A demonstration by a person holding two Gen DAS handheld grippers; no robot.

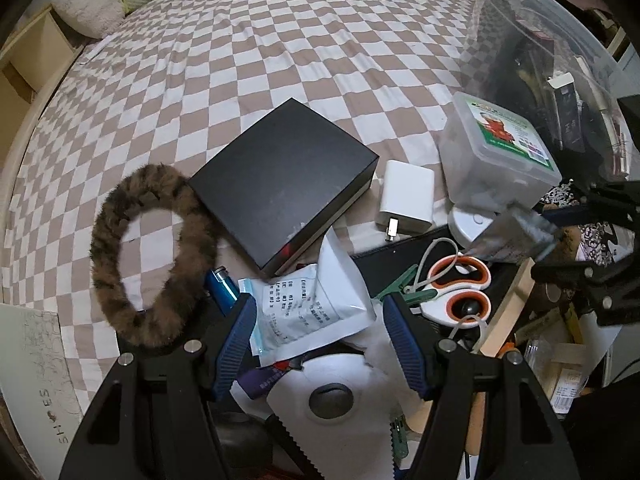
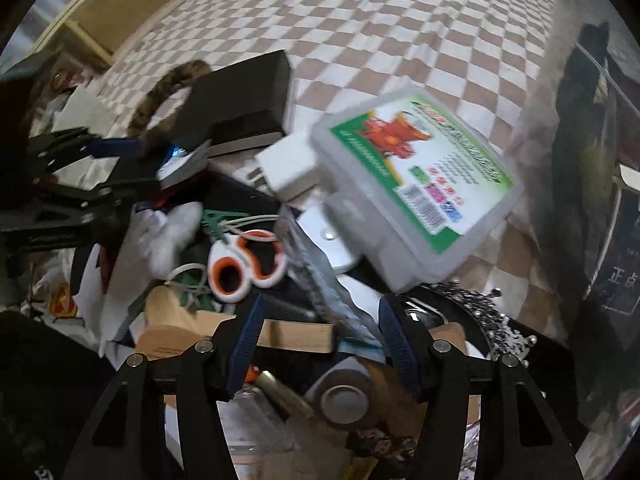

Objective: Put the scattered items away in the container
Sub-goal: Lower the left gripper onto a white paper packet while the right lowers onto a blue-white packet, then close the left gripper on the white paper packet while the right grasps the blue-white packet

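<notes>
The left hand-held gripper point(image 1: 320, 344) hangs over a heap of clutter on a bed with a checked sheet point(image 1: 280, 40), at the lower middle of the left wrist view. Its jaws stand apart on either side of a white printed packet point(image 1: 316, 312); the pads do not visibly press on it, so it reads as released and merely straddling the packet. Just above lie a black box point(image 1: 284, 188), a white charger point(image 1: 408, 204) and orange-handled scissors point(image 1: 456, 288), with a furry brown ring point(image 1: 152, 256) at the left and a blue lighter point(image 1: 222, 288) beside the left finger. A lidded plastic box with a green label point(image 1: 500, 152) sits at the right.

In the right wrist view, the right hand-held gripper point(image 2: 320, 340) is also parted, with a silvery foil sachet point(image 2: 332, 300) slanting between the jaws toward the right-hand finger; motion blur leaves it unclear whether the pads bear on it. The clear storage container point(image 1: 560, 40) stands at the upper right of the left view, already holding several dark things.

By my reading, the step in hand is picking: each gripper is lined up over its own flat packet. The next move would call for closing squarely on the thin packet without catching neighbouring items, then lifting and carrying it to the container at the upper right.
</notes>
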